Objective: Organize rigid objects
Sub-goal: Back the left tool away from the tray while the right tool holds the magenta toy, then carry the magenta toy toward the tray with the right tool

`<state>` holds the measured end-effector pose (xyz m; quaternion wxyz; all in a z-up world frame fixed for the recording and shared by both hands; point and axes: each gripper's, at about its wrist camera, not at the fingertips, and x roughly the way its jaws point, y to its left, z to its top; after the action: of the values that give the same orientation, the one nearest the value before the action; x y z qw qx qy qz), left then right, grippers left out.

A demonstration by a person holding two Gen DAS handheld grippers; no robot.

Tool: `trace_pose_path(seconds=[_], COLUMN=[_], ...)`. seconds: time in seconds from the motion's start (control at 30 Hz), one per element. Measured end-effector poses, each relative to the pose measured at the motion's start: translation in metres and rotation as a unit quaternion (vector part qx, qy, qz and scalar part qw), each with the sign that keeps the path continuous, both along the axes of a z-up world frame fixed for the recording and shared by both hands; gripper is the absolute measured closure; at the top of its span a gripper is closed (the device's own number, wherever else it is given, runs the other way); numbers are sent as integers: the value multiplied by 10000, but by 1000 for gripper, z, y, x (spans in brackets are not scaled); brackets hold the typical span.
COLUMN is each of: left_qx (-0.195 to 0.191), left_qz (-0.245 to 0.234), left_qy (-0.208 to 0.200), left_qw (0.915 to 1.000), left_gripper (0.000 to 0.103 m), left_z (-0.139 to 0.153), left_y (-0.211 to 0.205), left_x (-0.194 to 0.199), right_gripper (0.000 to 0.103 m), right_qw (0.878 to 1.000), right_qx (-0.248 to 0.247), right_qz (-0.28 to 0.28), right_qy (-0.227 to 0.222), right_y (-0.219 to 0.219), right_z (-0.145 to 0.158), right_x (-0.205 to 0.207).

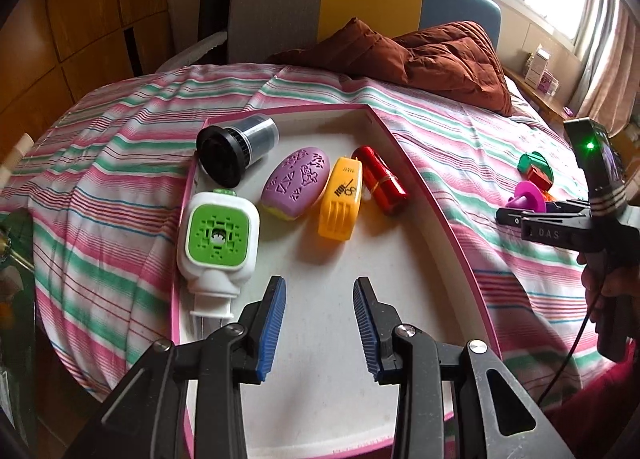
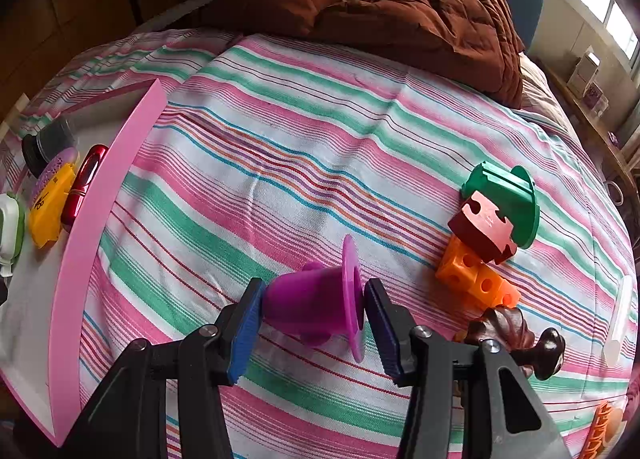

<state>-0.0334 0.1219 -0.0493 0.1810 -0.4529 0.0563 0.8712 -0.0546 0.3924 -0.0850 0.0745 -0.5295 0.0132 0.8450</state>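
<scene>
the right tongs (image 2: 314, 301) are clenched on the purple flanged cup (image 2: 316, 303) on the bed right of the pink-rimmed tray (image 2: 86, 235); the left tongs (image 1: 320, 299) hang released over the tray; next, probably, carry it there.

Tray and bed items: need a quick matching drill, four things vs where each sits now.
Things:
1. red cylinder
2. purple flanged cup
3. orange holed block
4. green-and-white device

Places:
A. on the striped bedspread, under the red and green pieces
B. tray, nearest its right wall
C. between the right claw's pads
D. tray, along its left edge

Pairs: 1-B, 2-C, 3-A, 4-D
</scene>
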Motion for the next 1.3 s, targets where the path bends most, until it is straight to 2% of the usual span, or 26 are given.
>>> trace_pose_path(seconds=[0.93, 1.3], left_qx=[99, 243], left_qz=[41, 83], left_qy=[74, 92], left_qw=[9999, 9996], left_gripper=[67, 67], left_z=[6, 6], left_y=[-15, -27], left_x=[12, 13], right_gripper=[52, 52], right_qw=[9999, 9996], right_qx=[150, 152], right_qz=[46, -220], right_qy=[56, 37], right_y=[-2, -6], right_z=[-2, -2], right_x=[0, 2])
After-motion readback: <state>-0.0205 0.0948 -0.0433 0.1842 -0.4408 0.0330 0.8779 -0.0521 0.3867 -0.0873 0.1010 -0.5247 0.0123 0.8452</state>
